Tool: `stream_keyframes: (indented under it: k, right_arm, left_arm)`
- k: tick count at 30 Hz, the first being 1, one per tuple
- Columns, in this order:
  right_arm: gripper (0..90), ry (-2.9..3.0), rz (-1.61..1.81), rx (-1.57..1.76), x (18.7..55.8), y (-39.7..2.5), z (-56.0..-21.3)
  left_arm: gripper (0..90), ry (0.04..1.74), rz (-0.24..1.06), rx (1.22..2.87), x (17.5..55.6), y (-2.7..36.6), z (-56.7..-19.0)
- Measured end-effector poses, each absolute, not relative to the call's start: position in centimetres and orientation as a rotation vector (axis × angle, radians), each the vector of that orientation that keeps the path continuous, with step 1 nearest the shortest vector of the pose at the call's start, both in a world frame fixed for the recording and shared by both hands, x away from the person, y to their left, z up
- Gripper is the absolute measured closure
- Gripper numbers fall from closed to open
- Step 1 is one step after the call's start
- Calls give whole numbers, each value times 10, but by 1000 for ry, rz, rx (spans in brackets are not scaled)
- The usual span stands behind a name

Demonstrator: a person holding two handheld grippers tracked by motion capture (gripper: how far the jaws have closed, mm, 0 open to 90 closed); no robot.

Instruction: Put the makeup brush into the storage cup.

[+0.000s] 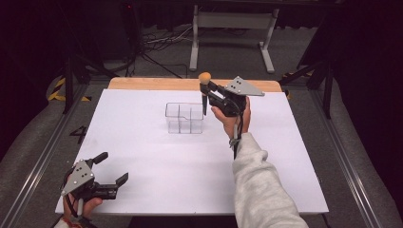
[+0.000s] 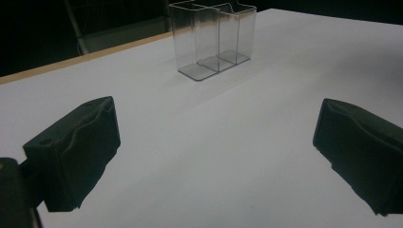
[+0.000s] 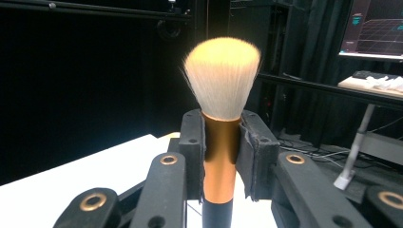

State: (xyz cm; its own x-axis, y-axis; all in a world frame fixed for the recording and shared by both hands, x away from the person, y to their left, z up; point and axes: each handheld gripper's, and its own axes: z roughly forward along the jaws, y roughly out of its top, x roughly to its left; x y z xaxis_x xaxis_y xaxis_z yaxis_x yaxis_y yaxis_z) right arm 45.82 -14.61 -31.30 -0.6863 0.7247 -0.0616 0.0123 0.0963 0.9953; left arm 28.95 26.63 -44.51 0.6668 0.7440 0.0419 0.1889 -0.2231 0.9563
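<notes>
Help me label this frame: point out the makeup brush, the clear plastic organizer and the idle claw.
Copper-ferruled makeup brush (image 3: 221, 159), right gripper view, on the ferrule.
Clear plastic divided organizer (image 2: 214, 38), left gripper view, front wall.
Left claw (image 1: 114, 172), high view, between its fingertips.

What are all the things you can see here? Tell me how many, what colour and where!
Makeup brush: one, pale bristles, copper collar, black handle; held upright, bristles up, just right of the box and above the table.
Clear box: one, see-through plastic with dividers inside, nothing in it; standing on the table's far middle.
Table: one, white top with a wooden strip along the far edge.
Metal frame: one, pale grey, on the floor behind the table.
Screen: one, glowing, far right in the right gripper view.
Right gripper: one, black, clamped on the brush's collar.
Left gripper: one, black, jaws wide apart, at the near left corner.
Sleeve: one, light grey, right arm.
</notes>
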Motion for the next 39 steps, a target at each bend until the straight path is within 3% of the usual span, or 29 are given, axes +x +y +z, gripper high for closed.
stream_keyframes:
  k: [39]
  right_arm:
    - [737, 1827, 1611, 821, 484, -133, -342]
  left_arm:
    - [24, 751, 602, 1752, 291, 268, -446]
